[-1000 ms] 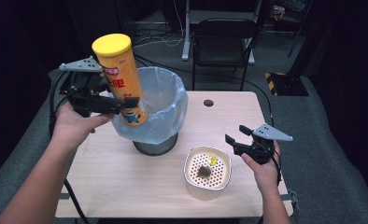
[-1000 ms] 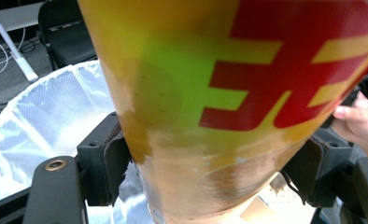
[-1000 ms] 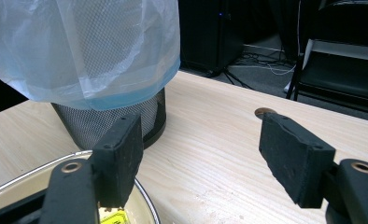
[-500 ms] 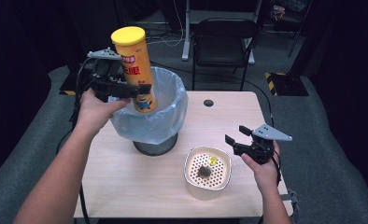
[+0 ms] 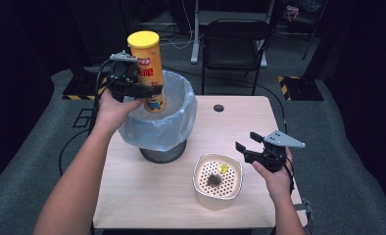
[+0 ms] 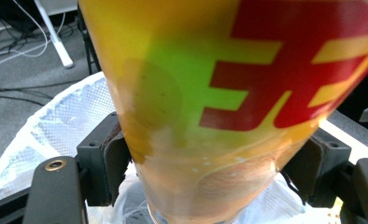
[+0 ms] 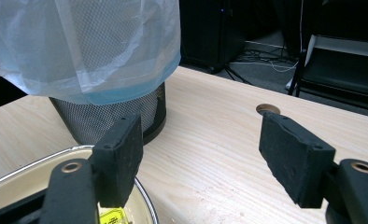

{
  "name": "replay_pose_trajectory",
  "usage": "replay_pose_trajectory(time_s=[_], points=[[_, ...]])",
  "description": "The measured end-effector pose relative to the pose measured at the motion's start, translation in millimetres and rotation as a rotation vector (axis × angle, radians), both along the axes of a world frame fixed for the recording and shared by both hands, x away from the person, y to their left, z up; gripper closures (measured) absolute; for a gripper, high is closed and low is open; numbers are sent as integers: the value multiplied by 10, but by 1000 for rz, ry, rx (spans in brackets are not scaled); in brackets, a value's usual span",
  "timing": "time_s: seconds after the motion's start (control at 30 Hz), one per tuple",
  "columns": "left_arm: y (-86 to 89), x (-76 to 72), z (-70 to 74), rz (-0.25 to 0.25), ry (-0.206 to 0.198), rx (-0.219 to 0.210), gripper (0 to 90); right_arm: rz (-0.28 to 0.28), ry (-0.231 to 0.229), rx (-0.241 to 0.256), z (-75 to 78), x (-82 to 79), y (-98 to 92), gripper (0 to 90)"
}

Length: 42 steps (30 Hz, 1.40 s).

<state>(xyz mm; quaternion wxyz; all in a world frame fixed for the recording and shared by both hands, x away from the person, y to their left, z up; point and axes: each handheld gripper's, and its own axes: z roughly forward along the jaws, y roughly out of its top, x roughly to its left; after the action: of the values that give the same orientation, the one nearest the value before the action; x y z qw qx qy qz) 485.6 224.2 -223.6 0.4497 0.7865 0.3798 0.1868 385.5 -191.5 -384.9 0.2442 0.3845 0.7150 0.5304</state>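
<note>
The can (image 5: 147,68) has swung upright above the bin (image 5: 181,105), upper left, clamped by the left gripper (image 5: 144,90); lower before releasing. The right gripper (image 5: 246,147) idles, jaws wide.

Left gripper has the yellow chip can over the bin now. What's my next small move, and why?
Probably lower it a little, then open. The left gripper clamps the chip can upright, its lower end already inside the bag-lined bin, so a short drop should land it cleanly. The right gripper hangs open by the perforated bowl, out of the way.
</note>
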Motion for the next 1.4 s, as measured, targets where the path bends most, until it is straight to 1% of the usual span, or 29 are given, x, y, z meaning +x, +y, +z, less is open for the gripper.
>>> replay_pose_trajectory(time_s=[0.03,0.07,0.1,0.17,0.27,0.33,0.47,0.53,0.57,0.63,0.67,0.7,0.73,0.77,0.8,0.83,0.87,0.9,0.93,0.97,1.03,1.13,1.17,1.2,1.3,1.33,1.4], points=[[-13,21,-16,3,10,5,241,2,-6,-2,-3,6,-2,303],[-26,39,-33,7,10,16,241,0,0,0,-3,3,0,303],[-36,54,-48,8,21,29,241,3,-3,-2,-5,7,-2,303],[-49,99,-89,12,32,32,241,2,-3,-1,-8,11,-7,303],[-50,161,-151,8,74,43,241,2,6,2,-17,15,-11,303],[-48,197,-189,5,96,46,240,1,1,2,-17,14,-23,303],[-38,246,-226,0,121,53,239,0,-1,9,-21,16,-42,303],[-35,274,-248,-2,154,49,238,0,7,7,-39,26,-46,303],[-37,277,-262,6,167,47,237,-2,8,6,-47,34,-48,303],[-25,273,-289,20,165,58,235,0,13,8,-58,42,-52,303],[-15,271,-304,29,175,56,232,0,8,7,-59,47,-53,303],[-1,262,-312,55,171,55,218,-1,9,7,-57,46,-53,303],[21,258,-313,83,163,45,166,0,12,11,-55,40,-51,303],[62,264,-310,86,159,36,149,4,13,14,-55,40,-47,303],[79,259,-308,102,153,22,137,5,14,8,-53,40,-43,303],[108,241,-302,123,139,-2,129,1,13,8,-49,39,-38,303],[140,226,-299,107,141,-20,129,3,10,12,-40,31,-34,303],[156,206,-298,105,139,-22,130,7,3,14,-32,29,-30,303],[179,189,-292,101,133,-1,130,6,1,11,-24,21,-27,303],[195,170,-283,102,130,-2,132,8,-2,10,-17,19,-26,303],[236,132,-269,88,131,-6,140,3,-1,16,-6,10,-24,303],[281,67,-262,82,131,4,149,3,-3,10,-9,8,-24,303],[316,21,-254,67,125,1,153,2,1,11,-12,7,-25,303],[336,-3,-246,62,123,-1,160,6,1,9,-17,11,-26,303],[428,-133,-205,50,107,-34,191,4,3,7,-19,11,-23,303],[449,-165,-195,47,110,-43,205,3,2,6,-19,12,-21,303],[502,-239,-176,30,104,-40,221,2,2,3,-20,12,-18,303]])
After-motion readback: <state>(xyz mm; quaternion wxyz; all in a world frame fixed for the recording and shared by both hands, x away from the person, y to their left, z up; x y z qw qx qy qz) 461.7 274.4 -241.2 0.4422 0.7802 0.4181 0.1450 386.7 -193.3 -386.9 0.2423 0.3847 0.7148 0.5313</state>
